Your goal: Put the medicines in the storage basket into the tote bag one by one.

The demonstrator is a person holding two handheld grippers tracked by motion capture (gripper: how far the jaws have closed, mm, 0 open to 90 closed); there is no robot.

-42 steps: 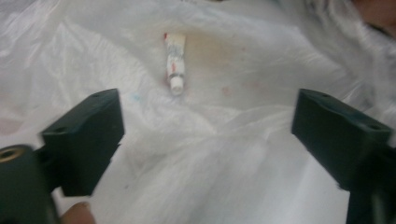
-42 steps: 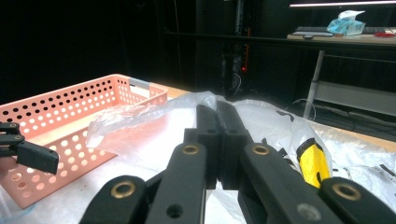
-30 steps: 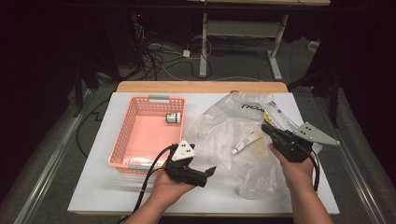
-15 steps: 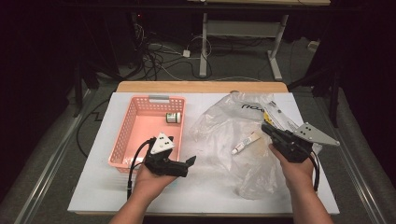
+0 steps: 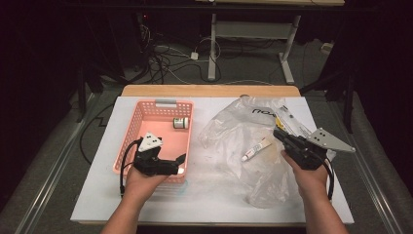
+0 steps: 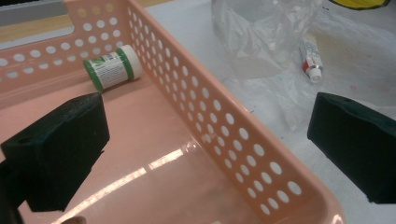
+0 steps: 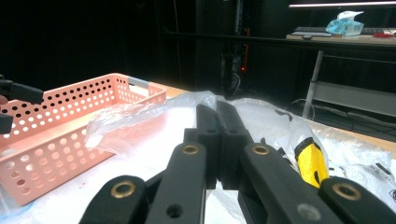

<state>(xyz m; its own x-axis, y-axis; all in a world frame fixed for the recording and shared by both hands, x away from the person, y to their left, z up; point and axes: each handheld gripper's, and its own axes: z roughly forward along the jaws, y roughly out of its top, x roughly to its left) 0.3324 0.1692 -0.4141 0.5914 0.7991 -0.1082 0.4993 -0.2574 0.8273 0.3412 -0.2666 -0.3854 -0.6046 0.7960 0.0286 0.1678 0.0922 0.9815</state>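
Note:
A pink perforated basket (image 5: 130, 141) lies on the white table, with a green-and-white jar (image 5: 181, 123) on its side at the far end. My left gripper (image 5: 181, 164) hovers open over the basket's near right corner. In the left gripper view (image 6: 205, 149) one jaw is above the basket floor, the other outside, with the basket wall (image 6: 224, 121) between them and the jar (image 6: 113, 69) beyond. A clear plastic bag (image 5: 234, 126) lies crumpled to the right, a small white tube (image 5: 256, 149) on it. My right gripper (image 5: 277, 132) is shut, and the bag's film (image 7: 140, 116) peaks at its tips (image 7: 217, 109).
A yellow-and-black item (image 7: 312, 168) lies inside the bag near the right gripper. The tube (image 6: 312, 60) has a red band near its cap. A wooden strip (image 5: 209, 90) edges the table's far side, with cables and desk legs on the floor beyond.
My left gripper has moved left, from the table in front of the bag to over the basket's near right corner. The right gripper and the bag have stayed put.

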